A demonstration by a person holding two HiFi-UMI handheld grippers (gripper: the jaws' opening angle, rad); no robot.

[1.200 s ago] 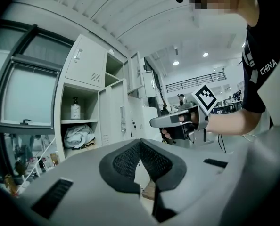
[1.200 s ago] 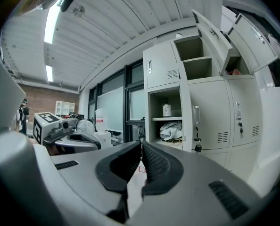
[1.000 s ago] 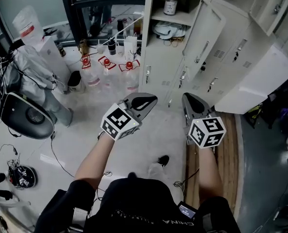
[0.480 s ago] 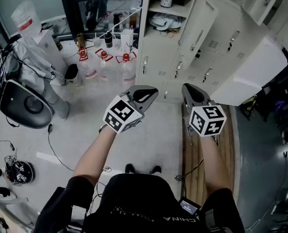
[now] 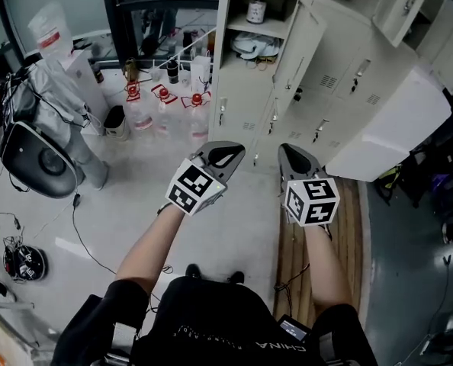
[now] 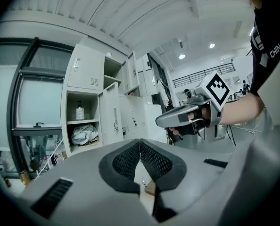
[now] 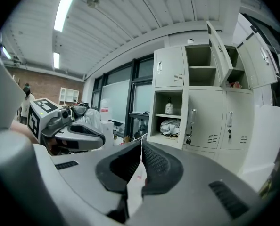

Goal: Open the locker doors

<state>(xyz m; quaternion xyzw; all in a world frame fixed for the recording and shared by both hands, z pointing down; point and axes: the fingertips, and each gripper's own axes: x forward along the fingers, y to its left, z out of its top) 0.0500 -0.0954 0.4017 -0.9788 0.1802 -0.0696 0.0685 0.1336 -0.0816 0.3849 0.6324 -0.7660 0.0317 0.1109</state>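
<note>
- Head view shows both grippers held side by side in front of the locker bank (image 5: 348,90), short of it and touching no door.
- Left gripper (image 5: 228,153): jaws pressed together, nothing between them.
- Right gripper (image 5: 291,157): jaws likewise closed tip to tip and empty.
- At the locker bank's left column one compartment stands open, its door (image 5: 293,56) swung outward; a bottle (image 5: 255,10) sits on the shelf, a white bundle (image 5: 251,46) beneath.
- Doors below that compartment are closed.
</note>
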